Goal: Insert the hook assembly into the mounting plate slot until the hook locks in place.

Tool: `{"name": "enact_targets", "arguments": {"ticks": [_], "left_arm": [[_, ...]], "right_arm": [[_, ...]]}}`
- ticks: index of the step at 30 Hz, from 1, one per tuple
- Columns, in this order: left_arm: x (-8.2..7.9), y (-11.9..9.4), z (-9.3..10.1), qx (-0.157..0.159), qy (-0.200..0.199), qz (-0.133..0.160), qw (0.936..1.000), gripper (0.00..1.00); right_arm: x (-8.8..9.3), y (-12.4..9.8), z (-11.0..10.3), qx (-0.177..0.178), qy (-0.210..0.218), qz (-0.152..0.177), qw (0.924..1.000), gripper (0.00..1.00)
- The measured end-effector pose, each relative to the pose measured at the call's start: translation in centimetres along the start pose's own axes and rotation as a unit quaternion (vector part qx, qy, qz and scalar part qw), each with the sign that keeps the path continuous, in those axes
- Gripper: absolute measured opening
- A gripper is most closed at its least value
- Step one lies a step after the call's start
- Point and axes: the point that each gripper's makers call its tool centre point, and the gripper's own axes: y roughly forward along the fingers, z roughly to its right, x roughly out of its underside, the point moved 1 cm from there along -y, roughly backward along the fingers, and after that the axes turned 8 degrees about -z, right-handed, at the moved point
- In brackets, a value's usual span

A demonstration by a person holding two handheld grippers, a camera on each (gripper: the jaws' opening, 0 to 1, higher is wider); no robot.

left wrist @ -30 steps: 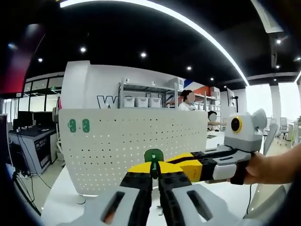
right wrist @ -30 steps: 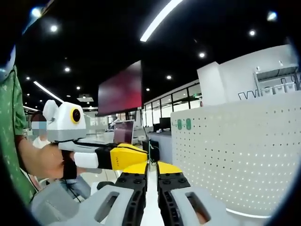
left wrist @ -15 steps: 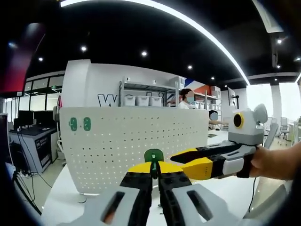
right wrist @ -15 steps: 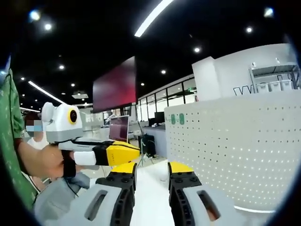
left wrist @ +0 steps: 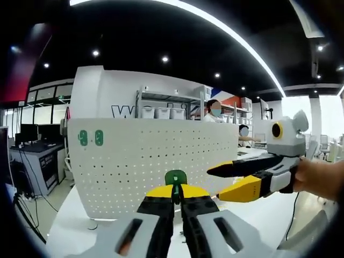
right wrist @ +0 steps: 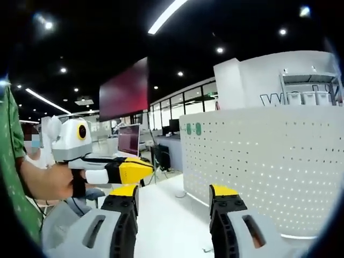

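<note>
Left gripper view: fingers point(left wrist: 177, 194) pinch rounded green hook point(left wrist: 175, 178).

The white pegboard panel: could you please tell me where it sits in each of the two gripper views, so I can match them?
Left gripper view: the white pegboard spans the centre, behind the left gripper, which is shut on a green hook.
Right gripper view: the pegboard takes up the right half.
Shared landmark: the pair of green hooks at the panel's upper left corner.

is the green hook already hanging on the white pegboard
No, the green hook sits pinched in the left tongs, in front of the white pegboard.
</note>
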Motion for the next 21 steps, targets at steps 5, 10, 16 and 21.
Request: {"name": "enact_targets", "arguments": {"ticks": [5,10,16,21], "left_arm": [[0.1,0.0,-0.2,0.000,-0.003,-0.001,1.0000,0.03],[0.1,0.1,-0.5,-0.002,-0.005,-0.001,1.0000,0.03],[-0.2,0.1,-1.3,-0.010,-0.007,0.000,0.9999,0.03],[-0.9,0.1,-2.5,-0.024,-0.007,0.005,0.9997,0.03]], "right_arm": [[-0.1,-0.9,0.0,0.008,0.003,-0.004,1.0000,0.62],[-0.1,-2.0,-0.3,0.010,0.005,-0.004,0.9999,0.65],[0.1,-3.8,-1.1,0.012,-0.001,-0.012,0.9998,0.66],[-0.1,-5.4,-1.1,0.020,-0.005,-0.011,0.9997,0.67]]}}
